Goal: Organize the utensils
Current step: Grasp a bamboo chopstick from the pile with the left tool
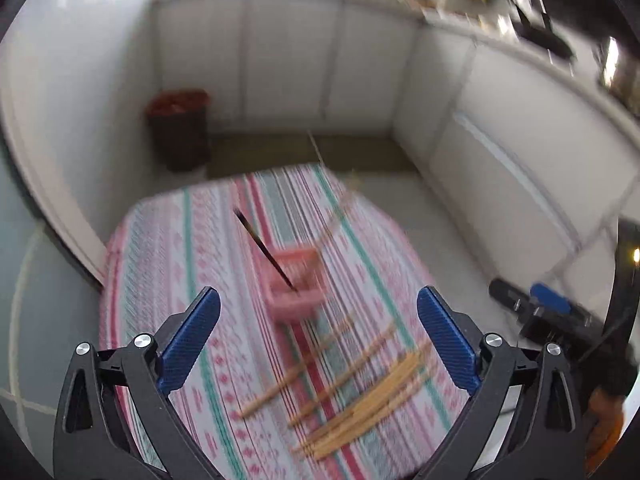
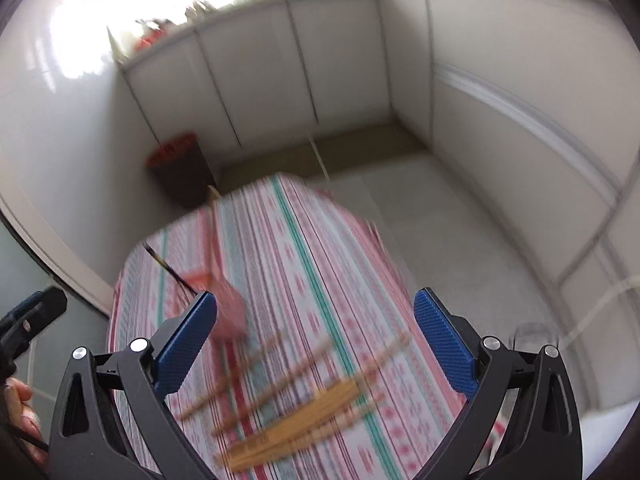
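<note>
A pink utensil holder (image 1: 295, 285) stands on the striped tablecloth (image 1: 192, 240), with one dark chopstick (image 1: 264, 250) and one light chopstick (image 1: 340, 208) leaning out of it. Several wooden chopsticks (image 1: 360, 392) lie loose on the cloth near its front edge. My left gripper (image 1: 318, 332) hangs open above the cloth, with nothing between its blue pads. In the right wrist view the holder (image 2: 224, 304) sits behind the left pad and the loose chopsticks (image 2: 296, 404) lie below. My right gripper (image 2: 314, 340) is open and empty too. Both views are blurred.
A dark bin with a red liner (image 1: 179, 128) stands on the floor beyond the table, against white cabinets (image 1: 288, 60). The right gripper's body (image 1: 548, 312) shows at the right edge of the left wrist view. A hand (image 2: 20, 412) shows at the lower left of the right wrist view.
</note>
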`<action>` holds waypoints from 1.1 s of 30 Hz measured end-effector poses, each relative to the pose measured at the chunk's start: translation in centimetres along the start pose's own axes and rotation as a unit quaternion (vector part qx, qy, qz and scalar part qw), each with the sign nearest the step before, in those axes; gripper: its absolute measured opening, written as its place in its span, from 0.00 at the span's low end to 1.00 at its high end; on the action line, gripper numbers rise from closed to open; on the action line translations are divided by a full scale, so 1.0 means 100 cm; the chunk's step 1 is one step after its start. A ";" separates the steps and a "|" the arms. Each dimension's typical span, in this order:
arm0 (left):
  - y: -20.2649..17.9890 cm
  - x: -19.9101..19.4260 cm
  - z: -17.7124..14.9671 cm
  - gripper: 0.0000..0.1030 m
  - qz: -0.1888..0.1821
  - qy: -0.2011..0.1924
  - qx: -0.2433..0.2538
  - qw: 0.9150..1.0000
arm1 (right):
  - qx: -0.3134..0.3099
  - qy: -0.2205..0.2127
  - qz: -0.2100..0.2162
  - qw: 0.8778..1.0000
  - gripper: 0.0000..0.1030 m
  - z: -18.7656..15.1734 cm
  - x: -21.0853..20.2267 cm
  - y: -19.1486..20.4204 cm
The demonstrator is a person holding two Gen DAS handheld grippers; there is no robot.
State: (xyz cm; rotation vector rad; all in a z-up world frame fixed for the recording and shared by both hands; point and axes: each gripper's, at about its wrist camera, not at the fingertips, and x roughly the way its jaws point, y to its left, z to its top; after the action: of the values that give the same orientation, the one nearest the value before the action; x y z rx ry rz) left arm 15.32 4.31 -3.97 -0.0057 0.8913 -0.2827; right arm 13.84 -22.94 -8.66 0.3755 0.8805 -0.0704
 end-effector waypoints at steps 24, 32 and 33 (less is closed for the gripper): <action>-0.103 0.255 -0.061 0.42 -0.019 0.250 0.116 0.961 | 0.264 0.180 0.046 0.947 0.93 -0.032 0.079 -0.135; -0.106 0.262 -0.066 0.08 0.000 0.236 0.153 0.960 | 0.290 0.209 0.040 0.933 0.93 -0.034 0.114 -0.136; -0.105 0.260 -0.067 0.07 0.004 0.233 0.157 0.960 | 0.290 0.209 0.037 0.933 0.93 -0.033 0.118 -0.135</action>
State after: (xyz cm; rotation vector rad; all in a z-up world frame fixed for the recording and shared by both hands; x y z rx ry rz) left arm 23.08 -11.41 -26.81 0.3718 1.3045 -0.4258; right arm 16.06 -33.27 -23.54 1.0031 1.2630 -0.1885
